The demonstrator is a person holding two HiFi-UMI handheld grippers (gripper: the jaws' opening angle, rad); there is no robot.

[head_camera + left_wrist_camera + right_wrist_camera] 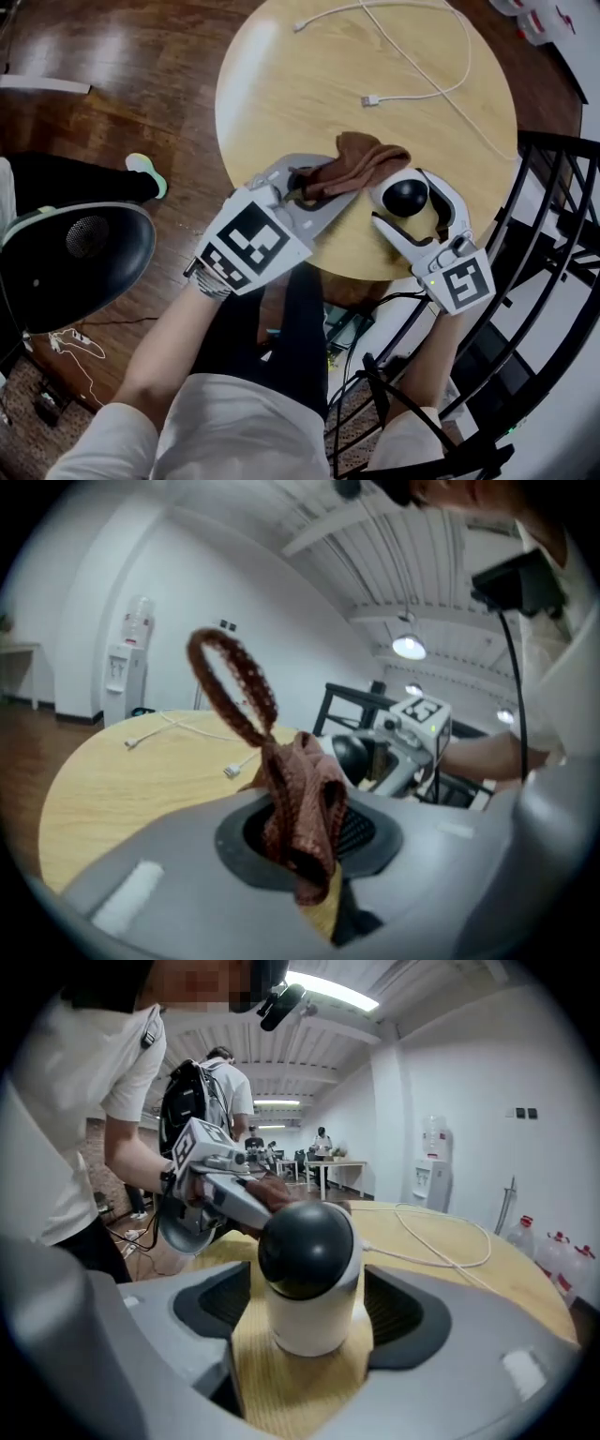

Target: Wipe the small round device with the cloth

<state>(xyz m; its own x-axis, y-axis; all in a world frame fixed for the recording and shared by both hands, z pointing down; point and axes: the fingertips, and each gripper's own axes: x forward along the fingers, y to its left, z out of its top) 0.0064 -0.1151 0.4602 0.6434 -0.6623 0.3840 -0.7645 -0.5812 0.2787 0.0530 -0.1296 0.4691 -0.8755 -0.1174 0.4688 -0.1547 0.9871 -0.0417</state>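
Observation:
The small round device (405, 195), a white body with a black dome, stands upright on the round wooden table (281, 84) near its front edge. My right gripper (403, 199) is open with its jaws closely flanking the device (307, 1269); a thin strip of tabletop shows on each side. My left gripper (300, 185) is shut on a brown cloth (361, 159), which bunches up just left of the device. In the left gripper view the cloth (300, 789) hangs between the jaws with a loop sticking up, and the device (349, 757) sits just beyond it.
A white cable (412, 66) with a plug (370, 99) lies across the far half of the table. A black metal railing (553, 234) runs close on the right. On the floor at left are a dark rounded seat (75, 253) and a person's shoe (145, 171).

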